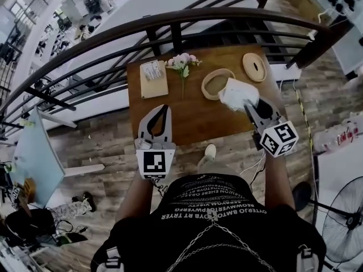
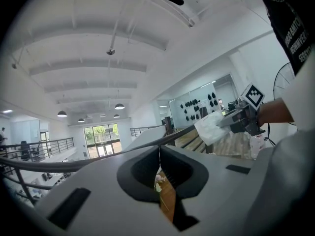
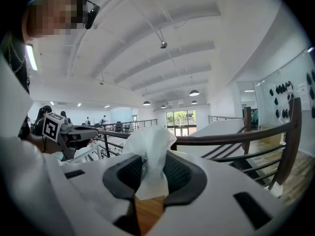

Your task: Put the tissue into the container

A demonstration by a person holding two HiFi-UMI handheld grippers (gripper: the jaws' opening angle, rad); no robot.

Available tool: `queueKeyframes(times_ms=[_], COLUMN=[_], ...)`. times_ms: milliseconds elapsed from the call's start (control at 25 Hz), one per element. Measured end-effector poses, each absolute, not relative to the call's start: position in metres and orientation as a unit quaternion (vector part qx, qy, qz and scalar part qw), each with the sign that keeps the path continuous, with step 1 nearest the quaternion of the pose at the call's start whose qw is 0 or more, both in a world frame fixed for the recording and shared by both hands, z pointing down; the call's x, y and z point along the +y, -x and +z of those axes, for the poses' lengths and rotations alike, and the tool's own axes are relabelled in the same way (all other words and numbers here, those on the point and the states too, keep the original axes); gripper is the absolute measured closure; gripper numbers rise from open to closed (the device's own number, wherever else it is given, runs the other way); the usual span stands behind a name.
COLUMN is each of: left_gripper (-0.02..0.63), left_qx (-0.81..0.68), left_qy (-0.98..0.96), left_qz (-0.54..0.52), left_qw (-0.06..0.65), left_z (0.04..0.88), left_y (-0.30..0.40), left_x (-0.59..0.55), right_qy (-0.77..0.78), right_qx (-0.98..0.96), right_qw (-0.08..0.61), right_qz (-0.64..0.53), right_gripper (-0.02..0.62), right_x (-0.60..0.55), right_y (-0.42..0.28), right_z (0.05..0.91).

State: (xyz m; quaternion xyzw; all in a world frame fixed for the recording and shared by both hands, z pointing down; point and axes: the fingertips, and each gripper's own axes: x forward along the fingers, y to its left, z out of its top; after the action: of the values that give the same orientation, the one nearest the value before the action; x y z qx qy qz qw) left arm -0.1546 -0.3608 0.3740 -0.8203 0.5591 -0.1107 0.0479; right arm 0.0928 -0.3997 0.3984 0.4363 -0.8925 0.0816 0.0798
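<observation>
A white crumpled tissue hangs in my right gripper, which is shut on it; the tissue bulges up between the dark pads. It hovers at the right rim of the round wooden container, which stands open on the brown table. The left gripper view also catches the tissue out at the right. My left gripper is held over the table's front left, jaws shut, tips meeting, with nothing between them.
A flat tissue pack lies at the table's back left, a sprig of pink flowers beside it. The round wooden lid rests at the back right. A dark curved railing runs behind the table. A fan stands at the right.
</observation>
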Motion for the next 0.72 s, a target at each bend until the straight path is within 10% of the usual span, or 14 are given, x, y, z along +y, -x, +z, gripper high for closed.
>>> queueKeyframes(times_ms=[720], left_gripper=[0.577], left_qx=[0.61], left_qy=[0.781], left_qz=[-0.134], left_qw=[0.006], left_z=[0.404], left_y=[0.129], left_x=[-0.484], right_qy=[-0.382], right_qx=[-0.878], right_qw=[0.184], right_qz=[0.221], right_gripper=[0.491], right_x=[-0.554], right_y=[-0.111], right_z=[0.582])
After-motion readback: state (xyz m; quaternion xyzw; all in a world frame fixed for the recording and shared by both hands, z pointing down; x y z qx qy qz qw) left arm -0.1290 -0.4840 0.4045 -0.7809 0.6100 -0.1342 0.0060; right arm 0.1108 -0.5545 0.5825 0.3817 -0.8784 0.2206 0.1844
